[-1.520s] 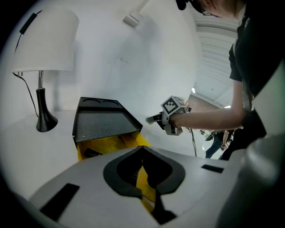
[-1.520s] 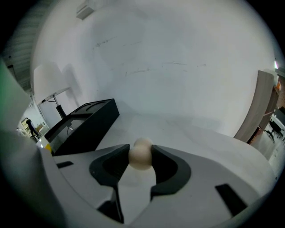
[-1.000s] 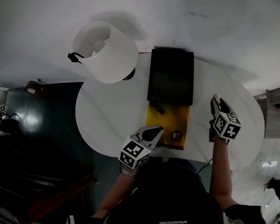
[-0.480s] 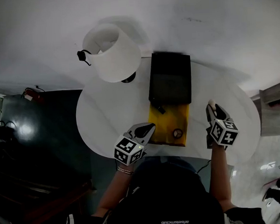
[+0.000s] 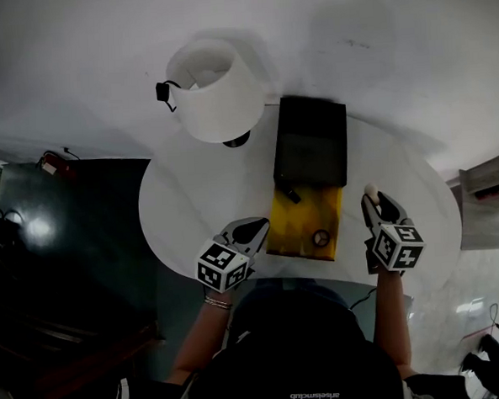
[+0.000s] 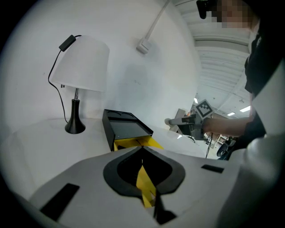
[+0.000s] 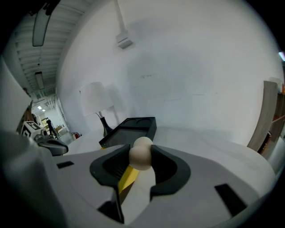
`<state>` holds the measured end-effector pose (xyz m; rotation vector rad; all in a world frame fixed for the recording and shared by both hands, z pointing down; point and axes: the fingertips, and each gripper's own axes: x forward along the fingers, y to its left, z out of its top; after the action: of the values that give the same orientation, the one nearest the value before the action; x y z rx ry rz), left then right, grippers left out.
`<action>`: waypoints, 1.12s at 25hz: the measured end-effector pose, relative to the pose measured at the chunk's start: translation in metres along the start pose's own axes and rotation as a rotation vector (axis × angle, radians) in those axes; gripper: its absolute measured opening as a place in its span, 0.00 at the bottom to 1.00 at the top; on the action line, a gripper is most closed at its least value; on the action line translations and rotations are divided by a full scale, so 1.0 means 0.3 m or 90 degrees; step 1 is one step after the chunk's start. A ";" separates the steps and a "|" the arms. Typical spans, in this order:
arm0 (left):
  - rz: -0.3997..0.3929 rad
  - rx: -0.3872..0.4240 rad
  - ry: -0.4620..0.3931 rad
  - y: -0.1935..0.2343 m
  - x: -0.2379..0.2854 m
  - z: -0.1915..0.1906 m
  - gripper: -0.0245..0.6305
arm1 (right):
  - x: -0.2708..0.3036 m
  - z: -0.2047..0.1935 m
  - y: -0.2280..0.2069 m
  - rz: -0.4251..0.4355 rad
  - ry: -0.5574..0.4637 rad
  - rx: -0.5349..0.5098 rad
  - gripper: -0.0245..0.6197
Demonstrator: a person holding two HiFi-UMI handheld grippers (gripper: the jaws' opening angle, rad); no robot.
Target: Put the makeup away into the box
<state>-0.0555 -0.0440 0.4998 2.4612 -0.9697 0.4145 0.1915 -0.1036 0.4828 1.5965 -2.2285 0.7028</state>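
— White and smooth, that round table (image 5: 190, 198) in the head view. What stands on it?

— At the far side, a lamp (image 5: 222, 91) with a white tapered shade. Just beside it is a flat black box (image 5: 312, 144), matte and rectangular. A glossy yellow panel (image 5: 301, 221) lies folded out from the box's near edge toward the person, with a small dark ring (image 5: 320, 237) on it.

— And the grippers from up there?

— The left gripper (image 5: 253, 229) hovers at the panel's near left corner. The right gripper (image 5: 372, 202) is to the right of the panel, apart from it, with a pale makeup sponge (image 5: 370, 192) poking out at its tip.

— What does the left gripper view give?

— Its grey jaws are clenched together with nothing between them. Only a strip of yellow panel shows through the slit. Beyond them the box shows shallow moulded recesses in its top. The lamp has a slim black stem and a flared foot, and a thin cord hangs beside the shade.

— And the right gripper view?

— The jaws stand apart and grasp the sponge, one black pad on each side. It is beige, rounded and matte, and looks soft. It sits over the table to the right of the box, not inside it. The box and lamp lie ahead, and a pale wooden board (image 7: 267, 116) stands at the right edge.
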 end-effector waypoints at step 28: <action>0.042 -0.063 0.004 -0.010 -0.084 -0.118 0.06 | 0.147 -0.247 0.583 0.351 0.166 -0.252 0.30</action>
<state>-0.0750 -0.0095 0.5181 2.3434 -1.0454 0.3858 0.0094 -0.0521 0.5307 0.6677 -2.4201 0.5126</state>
